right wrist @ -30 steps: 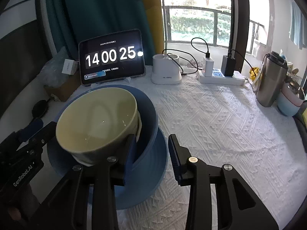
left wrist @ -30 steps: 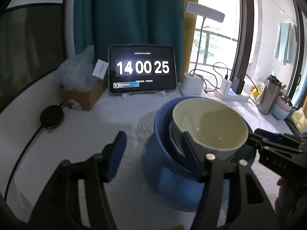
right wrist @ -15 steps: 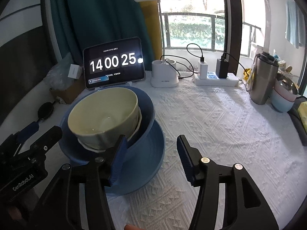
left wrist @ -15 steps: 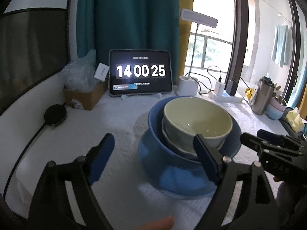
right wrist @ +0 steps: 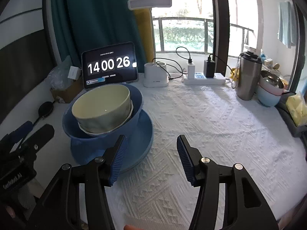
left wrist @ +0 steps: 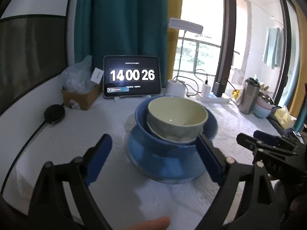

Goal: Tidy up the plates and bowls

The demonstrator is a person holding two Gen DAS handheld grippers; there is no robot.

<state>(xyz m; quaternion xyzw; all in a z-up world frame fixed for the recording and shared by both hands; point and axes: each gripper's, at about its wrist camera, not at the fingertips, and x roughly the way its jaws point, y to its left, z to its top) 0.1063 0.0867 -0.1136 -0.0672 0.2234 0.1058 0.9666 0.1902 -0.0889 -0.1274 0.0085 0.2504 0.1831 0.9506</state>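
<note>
— Looking at the left gripper (left wrist: 153, 157), what do you see?
— Its blue pads (left wrist: 99, 161) are wide apart. They hold nothing. The stack sits just past them.
— And the right gripper (right wrist: 151, 159)?
— Wide apart too, holding nothing, over the cloth (right wrist: 211, 118).
— Where are the bowls?
— The cream bowl (right wrist: 101, 105) sits tilted in the blue bowl (right wrist: 134, 103), on the blue plate (right wrist: 142, 134). Something white peeks out under the cream bowl. I cannot tell what.
</note>
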